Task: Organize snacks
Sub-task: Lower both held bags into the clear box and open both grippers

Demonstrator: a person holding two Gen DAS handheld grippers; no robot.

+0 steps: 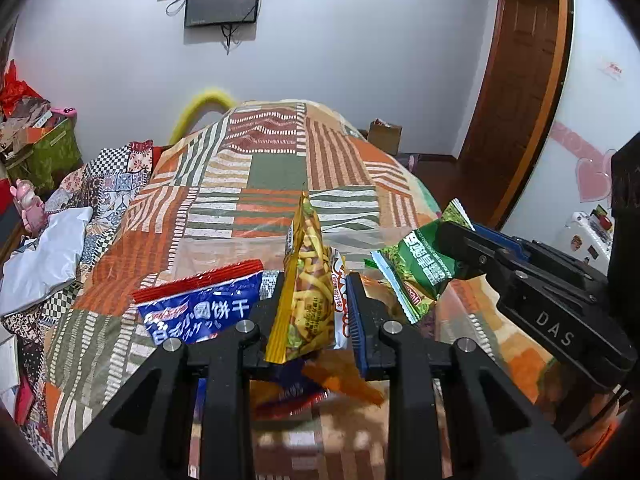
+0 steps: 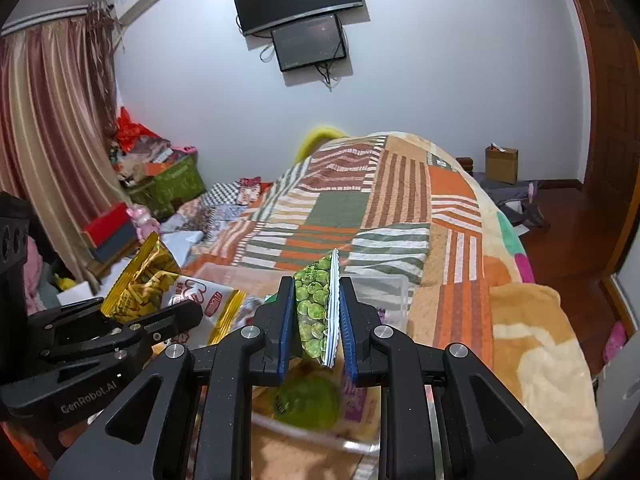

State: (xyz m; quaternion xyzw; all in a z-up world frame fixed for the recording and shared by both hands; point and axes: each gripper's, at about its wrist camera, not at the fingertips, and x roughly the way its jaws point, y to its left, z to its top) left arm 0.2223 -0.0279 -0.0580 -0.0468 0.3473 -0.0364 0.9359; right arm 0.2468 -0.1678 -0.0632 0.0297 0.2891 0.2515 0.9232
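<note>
The left gripper [image 1: 316, 312] has its jaws closed on a yellow foil snack packet printed with fries [image 1: 308, 300], held upright so that its long axis runs up and away from the jaws, the sealed top edge pointing toward the far end of the bed. The right gripper [image 2: 314, 320] likewise pinches a green crinkle-edged packet of peas [image 2: 316, 304], also standing on edge between the blue pads. Seen from the left wrist, that green packet [image 1: 416, 276] hangs just to the right of the yellow one, at about the same height and apart from it.

Below both grippers lies a clear plastic storage box [image 2: 394, 292] resting on the orange, green and white striped patchwork blanket [image 1: 276, 168]. A blue and red biscuit packet [image 1: 200, 304] leans up beside the left jaws, and further packets show blurred under them, seemingly already in the box.

The coming move likely turns on the vertical relation: each held packet sits above the box opening, so a lowering and release would drop it in. The left gripper appears nearer the box's left side, the right nearer its right side.
</note>
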